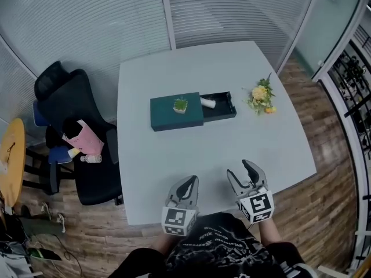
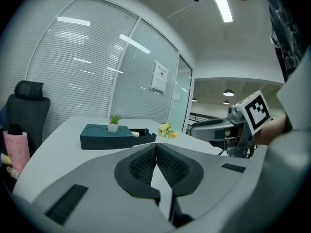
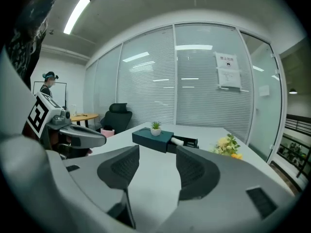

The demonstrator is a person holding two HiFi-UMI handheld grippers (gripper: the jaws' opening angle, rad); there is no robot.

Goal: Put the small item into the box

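Note:
A dark teal box point(image 1: 175, 112) lies mid-table with its drawer point(image 1: 220, 106) slid out to the right. A small white item point(image 1: 207, 102) lies in the drawer. A tiny potted plant point(image 1: 180, 105) stands on the box lid. Both grippers hover near the table's front edge, well short of the box. My left gripper point(image 1: 188, 182) is shut with nothing in it; its pads point(image 2: 146, 163) meet. My right gripper point(image 1: 242, 171) is open and empty. In the right gripper view the box point(image 3: 152, 139), the white item point(image 3: 177, 141) and the plant point(image 3: 155, 126) lie straight ahead between the jaws.
A yellow flower bunch point(image 1: 261, 97) lies on the table to the right of the drawer. A black office chair point(image 1: 75, 126) with a pink bag stands at the table's left side. Glass walls with blinds close the far side.

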